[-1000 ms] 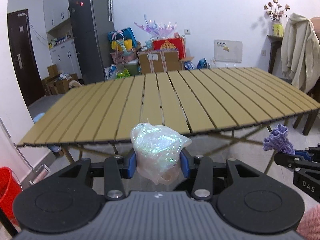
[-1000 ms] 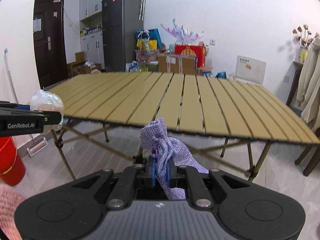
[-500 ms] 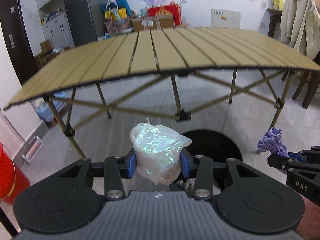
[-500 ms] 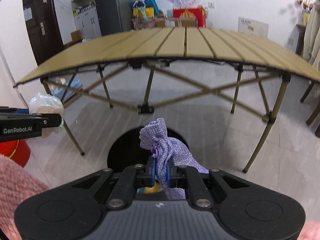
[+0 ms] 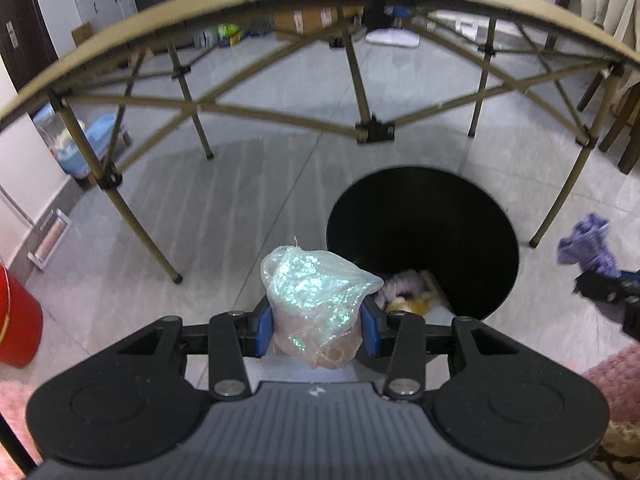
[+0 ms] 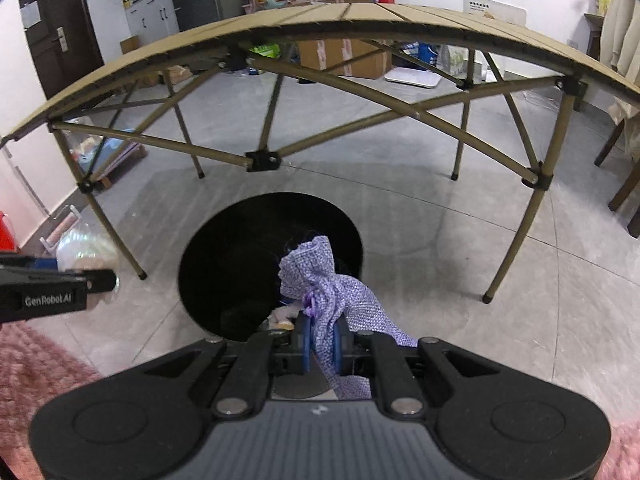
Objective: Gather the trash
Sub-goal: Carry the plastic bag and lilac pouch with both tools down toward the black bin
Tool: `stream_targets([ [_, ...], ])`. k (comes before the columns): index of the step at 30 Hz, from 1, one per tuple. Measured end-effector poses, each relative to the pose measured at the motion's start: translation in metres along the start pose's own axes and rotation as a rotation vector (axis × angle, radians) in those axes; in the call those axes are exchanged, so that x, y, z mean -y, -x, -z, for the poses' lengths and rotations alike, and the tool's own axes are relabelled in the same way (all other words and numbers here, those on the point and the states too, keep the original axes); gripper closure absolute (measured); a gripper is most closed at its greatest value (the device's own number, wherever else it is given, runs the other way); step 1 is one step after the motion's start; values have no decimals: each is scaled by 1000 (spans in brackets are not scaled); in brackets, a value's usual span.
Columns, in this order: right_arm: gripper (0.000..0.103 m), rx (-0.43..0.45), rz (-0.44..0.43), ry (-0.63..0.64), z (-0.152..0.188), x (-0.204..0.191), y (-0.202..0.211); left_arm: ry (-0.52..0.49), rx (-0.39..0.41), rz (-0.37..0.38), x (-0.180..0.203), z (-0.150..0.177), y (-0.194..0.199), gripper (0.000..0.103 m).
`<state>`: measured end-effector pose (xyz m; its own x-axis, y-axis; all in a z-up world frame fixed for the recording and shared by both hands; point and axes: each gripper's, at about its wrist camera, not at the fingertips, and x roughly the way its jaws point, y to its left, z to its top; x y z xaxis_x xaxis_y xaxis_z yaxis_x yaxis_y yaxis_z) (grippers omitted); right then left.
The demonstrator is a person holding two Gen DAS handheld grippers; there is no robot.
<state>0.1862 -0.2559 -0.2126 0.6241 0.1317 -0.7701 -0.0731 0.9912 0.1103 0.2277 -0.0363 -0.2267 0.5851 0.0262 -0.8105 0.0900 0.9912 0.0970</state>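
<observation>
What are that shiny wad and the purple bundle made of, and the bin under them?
The shiny wad looks like thin crinkled plastic film: translucent, with a pearly green-pink shimmer. The purple bundle looks like coarse woven fabric, matte, with a visible mesh weave and a drawstring knot, perhaps a small pouch. The bin is plain black and round; its material is hard to tell, possibly plastic or a dark liner.
</observation>
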Motion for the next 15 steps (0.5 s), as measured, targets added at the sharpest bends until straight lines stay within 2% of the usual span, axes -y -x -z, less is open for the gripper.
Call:
stream_targets([
  [8, 93, 14, 43, -36, -2, 21, -16, 4, -76, 2, -2, 5, -31, 60],
  [15, 93, 53, 41, -79, -14, 33, -25, 41, -130, 11, -6, 2, -47, 60],
])
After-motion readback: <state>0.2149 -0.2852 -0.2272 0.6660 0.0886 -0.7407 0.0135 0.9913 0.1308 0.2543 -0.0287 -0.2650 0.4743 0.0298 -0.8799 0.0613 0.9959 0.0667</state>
